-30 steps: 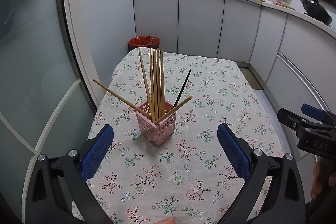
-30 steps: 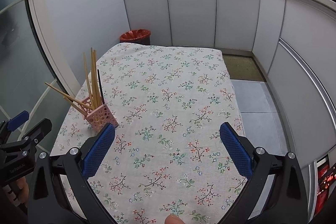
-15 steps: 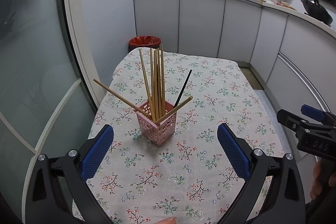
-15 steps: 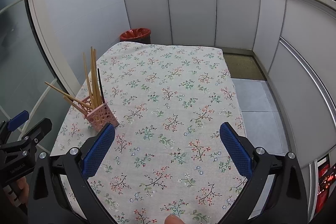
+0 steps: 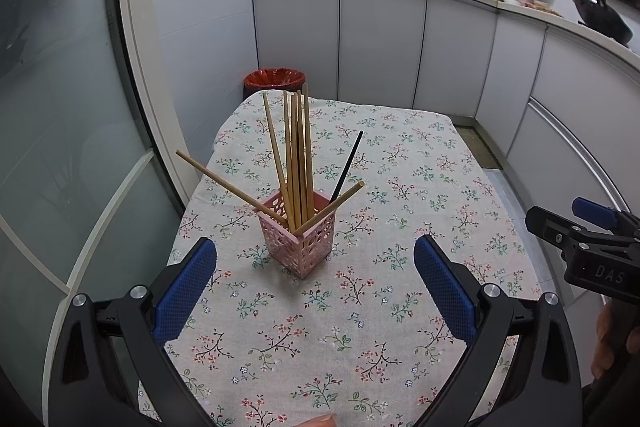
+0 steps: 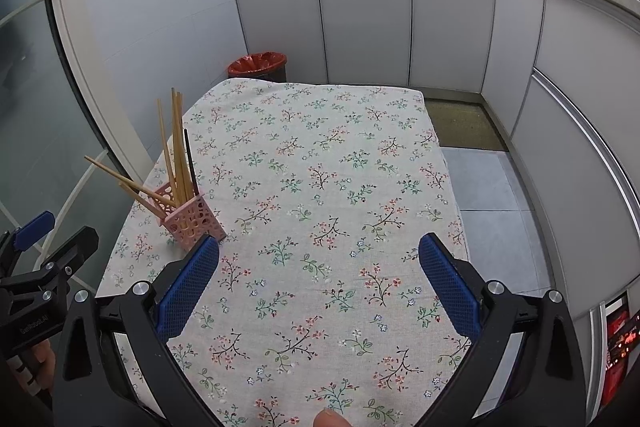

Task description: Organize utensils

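Note:
A pink perforated holder (image 5: pixel 298 237) (image 6: pixel 191 217) stands on the floral tablecloth (image 5: pixel 360 307) near the table's left edge. Several wooden chopsticks (image 5: pixel 298 155) (image 6: pixel 176 143) stick up out of it, two of them leaning far outward, along with one black chopstick (image 5: pixel 347 165) (image 6: pixel 190 159). My left gripper (image 5: pixel 316 279) hovers open just in front of the holder, nothing between its blue pads. To the right of the holder, my right gripper (image 6: pixel 318 275) hangs open over bare cloth, holding nothing.
A red-lined waste bin (image 5: pixel 274 78) stands beyond the table's far end. Grey cabinets (image 5: pixel 380 43) with a cluttered counter curve along the back and right. A glass door (image 5: pixel 60 107) runs close along the table's left side. Tiled floor (image 6: pixel 492 195) lies to the right.
Both views have drifted very slightly; the holder and chopsticks stand as before. Both grippers stay open.

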